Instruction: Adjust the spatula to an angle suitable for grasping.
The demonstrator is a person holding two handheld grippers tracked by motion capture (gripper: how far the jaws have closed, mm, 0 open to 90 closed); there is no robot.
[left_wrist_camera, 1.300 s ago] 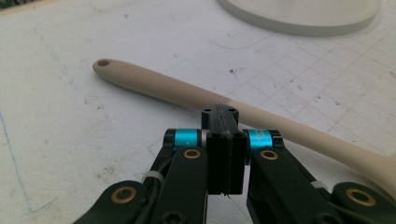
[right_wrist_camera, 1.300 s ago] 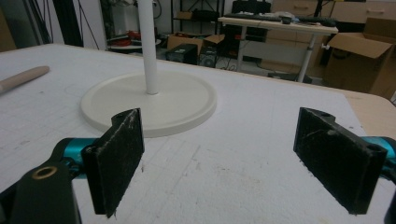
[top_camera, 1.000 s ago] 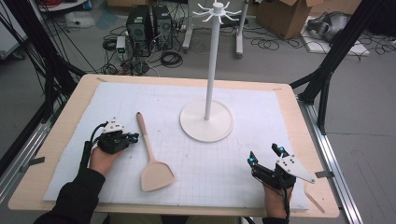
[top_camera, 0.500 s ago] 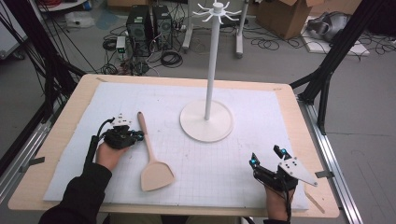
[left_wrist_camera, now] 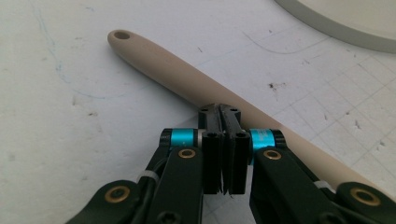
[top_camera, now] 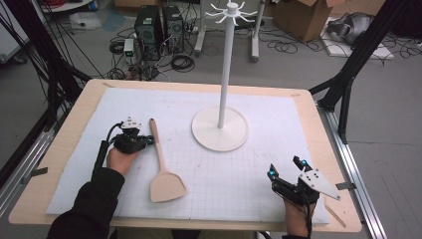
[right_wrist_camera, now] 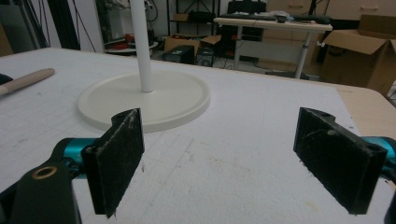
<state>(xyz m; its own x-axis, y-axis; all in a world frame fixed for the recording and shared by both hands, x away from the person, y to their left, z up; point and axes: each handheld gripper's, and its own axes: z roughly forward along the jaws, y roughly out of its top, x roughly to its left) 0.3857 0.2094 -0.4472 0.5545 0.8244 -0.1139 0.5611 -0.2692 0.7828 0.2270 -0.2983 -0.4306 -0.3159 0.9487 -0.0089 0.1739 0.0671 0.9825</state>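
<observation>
The left gripper (top_camera: 144, 141) has slid across the table toward the wooden spatula (top_camera: 162, 166) — its tips now touch the handle (earlier they sat clear of it), jaws just closing, nothing between them.

Your pale wooden spatula (top_camera: 162, 167) lies flat on the white gridded mat (top_camera: 249, 174), its broad blade toward you, its slim round handle, with a small hanging hole at the tip, angled away to the left of the stand's round base (top_camera: 220, 130).

High view looks down from above — both gripper views sit low, close, sharing the spatula (left_wrist_camera: 187, 84) and stand base (right_wrist_camera: 144, 102).
</observation>
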